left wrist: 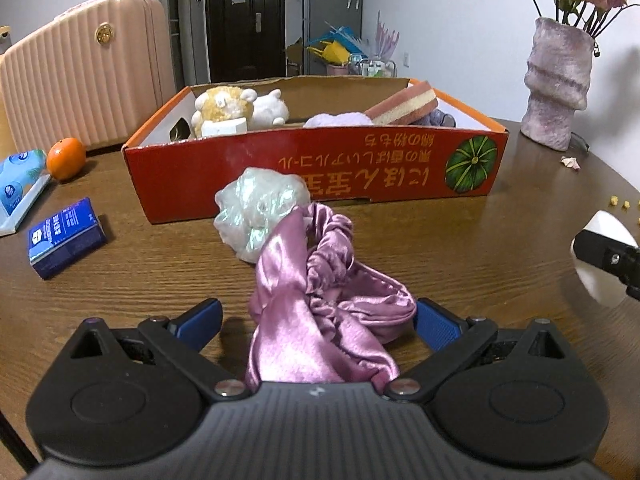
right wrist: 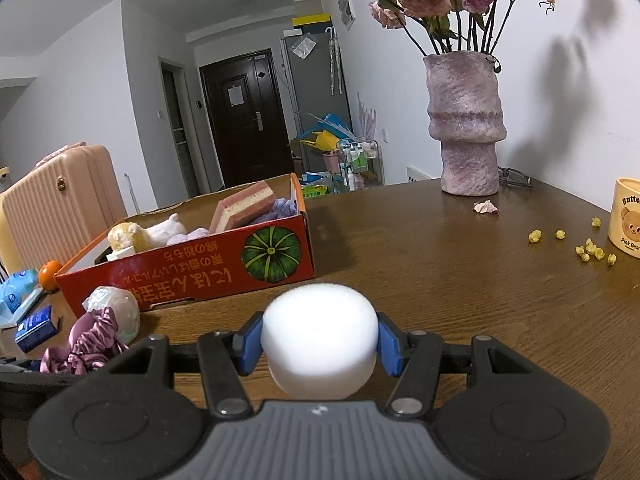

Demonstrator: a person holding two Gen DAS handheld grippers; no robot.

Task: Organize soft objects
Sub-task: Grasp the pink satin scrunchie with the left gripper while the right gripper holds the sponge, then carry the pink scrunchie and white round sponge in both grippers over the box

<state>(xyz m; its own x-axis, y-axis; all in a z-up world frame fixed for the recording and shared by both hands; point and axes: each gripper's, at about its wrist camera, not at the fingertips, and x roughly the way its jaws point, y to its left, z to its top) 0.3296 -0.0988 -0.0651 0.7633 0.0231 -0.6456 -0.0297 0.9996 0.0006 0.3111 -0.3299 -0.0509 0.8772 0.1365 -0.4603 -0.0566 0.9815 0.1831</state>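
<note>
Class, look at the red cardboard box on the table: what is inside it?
Inside the red box: a yellow plush, a white plush, a pink-and-cream layered sponge and lilac fluffy pieces. The front wall hides the box floor and anything lower.

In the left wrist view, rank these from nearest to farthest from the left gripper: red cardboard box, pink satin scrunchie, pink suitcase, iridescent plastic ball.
1. pink satin scrunchie, between the open fingers of the left gripper.
2. iridescent plastic ball, just beyond it.
3. red cardboard box, behind the ball.
4. pink suitcase, far left, past the table.

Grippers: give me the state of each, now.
Left gripper: open, fingers either side of the pink satin scrunchie, not gripping.
Right gripper: shut on the white foam cylinder.
</note>
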